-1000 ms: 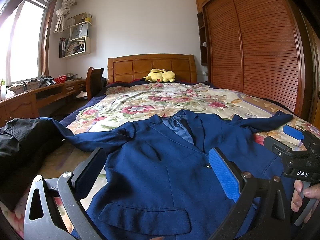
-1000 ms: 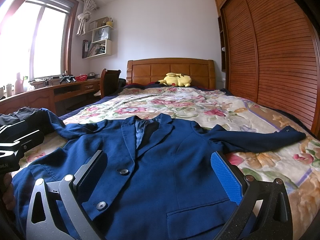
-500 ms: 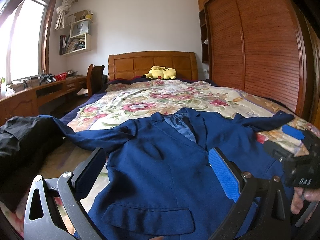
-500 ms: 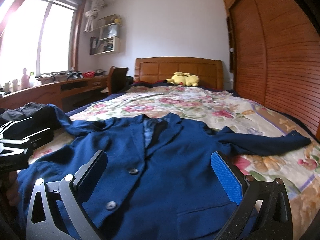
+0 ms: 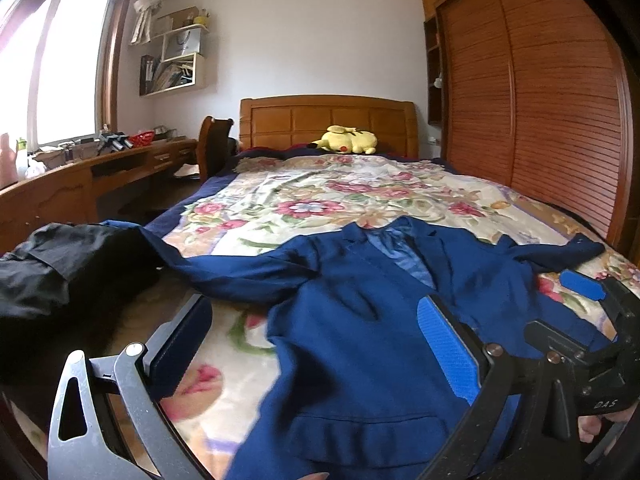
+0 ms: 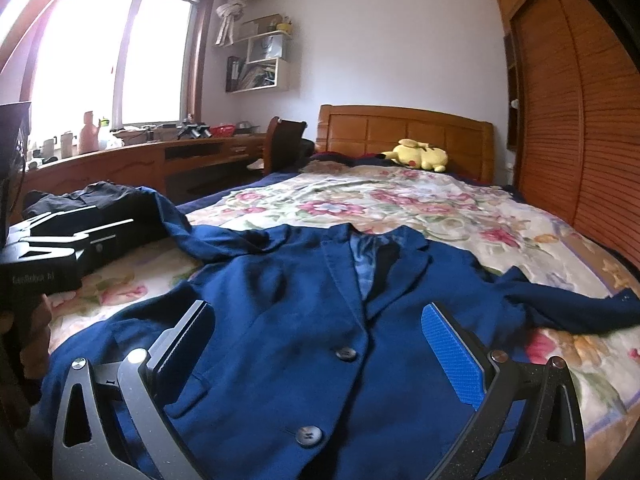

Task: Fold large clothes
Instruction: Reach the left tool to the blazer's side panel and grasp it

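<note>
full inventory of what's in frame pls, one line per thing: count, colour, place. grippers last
blazer: 1, navy blue, spread face up on the near end of the bed, sleeves out to both sides
bedspread: 1, cream with red flowers, covers the bed
dark garment: 1, black, heaped at the bed's left edge, under the blazer's left-side sleeve end
plush toy: 1, yellow, by the headboard
headboard: 1, brown wood, far end of bed
desk: 1, brown wood, under the window, cluttered
chair: 1, brown wood, at the desk
wall shelves: 1 set, white, beside the window
wardrobe: 1, brown louvred doors, right wall
left gripper: open, over the blazer's hem
right gripper: open, over the blazer's front
</note>
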Available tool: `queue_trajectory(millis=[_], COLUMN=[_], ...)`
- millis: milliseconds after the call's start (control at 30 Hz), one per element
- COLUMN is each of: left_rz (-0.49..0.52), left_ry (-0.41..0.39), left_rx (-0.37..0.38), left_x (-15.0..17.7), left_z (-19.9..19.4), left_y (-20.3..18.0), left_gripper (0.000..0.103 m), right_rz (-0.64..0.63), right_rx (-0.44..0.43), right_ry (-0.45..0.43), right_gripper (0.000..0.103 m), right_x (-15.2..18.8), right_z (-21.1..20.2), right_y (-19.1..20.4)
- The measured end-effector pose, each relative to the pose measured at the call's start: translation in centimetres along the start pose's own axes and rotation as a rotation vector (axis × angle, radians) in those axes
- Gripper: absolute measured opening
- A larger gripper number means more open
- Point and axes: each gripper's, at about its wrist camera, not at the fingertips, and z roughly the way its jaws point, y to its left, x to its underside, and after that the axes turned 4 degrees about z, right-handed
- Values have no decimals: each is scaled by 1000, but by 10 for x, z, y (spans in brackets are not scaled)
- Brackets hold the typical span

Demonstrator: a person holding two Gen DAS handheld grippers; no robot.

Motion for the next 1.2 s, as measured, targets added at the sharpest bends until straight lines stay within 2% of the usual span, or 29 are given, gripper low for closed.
queue_trajectory(millis=[167, 333, 467, 733, 900, 1200], left_rz=[6, 6, 35, 36, 25, -75], left_ry=[23, 60, 90, 185, 241, 339], left_rx=[-10, 32, 12, -3, -19, -52], left_x=[-3, -8, -9, -6, -5, -12], left_z=[6, 18, 29, 65, 91, 143], left_y=[18, 36, 47, 75, 91, 122], left_gripper=[103, 103, 103, 103, 103, 87], right_rz=[-5, -9, -10, -3, 1, 8], right_rx=[-23, -53, -55, -71, -61, -94], right_ry=[-3, -4, 15, 57, 73, 132], right_gripper=[103, 103, 103, 103, 103, 103], right_x=[-4, -9, -12, -35, -38, -33], right_z=[7, 16, 24, 53, 66, 80], right_y=[6, 10, 11, 11, 12, 9])
